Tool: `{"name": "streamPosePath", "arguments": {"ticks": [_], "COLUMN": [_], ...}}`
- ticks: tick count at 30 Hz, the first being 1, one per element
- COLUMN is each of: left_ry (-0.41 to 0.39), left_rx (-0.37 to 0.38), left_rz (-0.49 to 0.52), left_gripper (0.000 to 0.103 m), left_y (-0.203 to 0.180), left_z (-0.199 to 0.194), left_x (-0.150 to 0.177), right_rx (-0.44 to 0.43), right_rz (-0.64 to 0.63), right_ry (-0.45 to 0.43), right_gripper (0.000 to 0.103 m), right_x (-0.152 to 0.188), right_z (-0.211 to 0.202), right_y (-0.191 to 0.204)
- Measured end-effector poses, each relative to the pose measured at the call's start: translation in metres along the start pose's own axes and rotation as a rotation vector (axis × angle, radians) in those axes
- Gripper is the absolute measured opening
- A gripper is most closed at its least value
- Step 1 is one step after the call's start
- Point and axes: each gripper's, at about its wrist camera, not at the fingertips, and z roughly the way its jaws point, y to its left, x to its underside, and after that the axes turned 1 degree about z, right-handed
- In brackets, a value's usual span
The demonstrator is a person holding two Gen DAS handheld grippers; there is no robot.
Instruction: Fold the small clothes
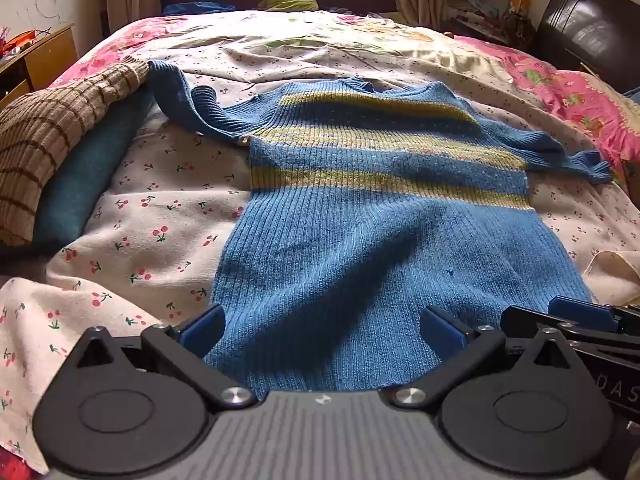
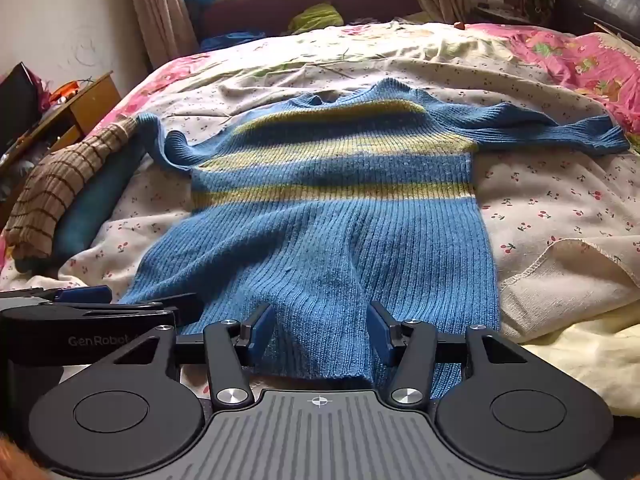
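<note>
A blue knit sweater (image 1: 360, 216) with yellow stripes lies flat on the bed, collar far, both sleeves spread out. It also shows in the right wrist view (image 2: 328, 216). My left gripper (image 1: 322, 330) is open at the sweater's near hem, its fingers wide apart over the left part of the hem. My right gripper (image 2: 322, 328) is open with its fingers on either side of a raised bunch of the hem. The right gripper shows at the right edge of the left wrist view (image 1: 576, 320), the left gripper at the left of the right wrist view (image 2: 92, 304).
The bed has a cherry-print sheet (image 1: 160, 216) and a pink floral quilt (image 1: 560, 92). A brown striped knit (image 1: 52, 136) and a teal garment (image 1: 84, 184) lie to the left. A wooden bedside cabinet (image 2: 80, 108) stands left, a dark chair (image 1: 588, 28) far right.
</note>
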Motion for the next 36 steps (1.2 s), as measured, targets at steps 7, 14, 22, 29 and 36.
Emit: {"name": "streamPosePath", "arguments": {"ticks": [7, 14, 22, 29, 36], "left_ry": [0.011, 0.011, 0.025, 0.026, 0.023], "left_rx": [0.003, 0.004, 0.014, 0.006, 0.008], "left_rz": [-0.008, -0.013, -0.024, -0.033, -0.030], "left_gripper": [0.103, 0.103, 0.103, 0.103, 0.103], "left_y": [0.0004, 0.0025, 0.0023, 0.0049, 0.0042], "left_z": [-0.0018, 0.0020, 0.0040, 0.0035, 0.0008], "left_x": [-0.0043, 0.0006, 0.0007, 0.0014, 0.0006], "right_rx": [0.009, 0.012, 0.022, 0.009, 0.000], "right_rz": [-0.006, -0.008, 0.004, 0.004, 0.010], "right_ry": [-0.002, 0.001, 0.001, 0.004, -0.004], "right_gripper": [0.051, 0.052, 0.053, 0.053, 0.053], "right_x": [0.0002, -0.0011, 0.0006, 0.0000, 0.0005], "right_z": [-0.0011, -0.0019, 0.0007, 0.0039, 0.0006], "right_y": [0.0014, -0.0019, -0.0006, 0.0006, -0.0017]}}
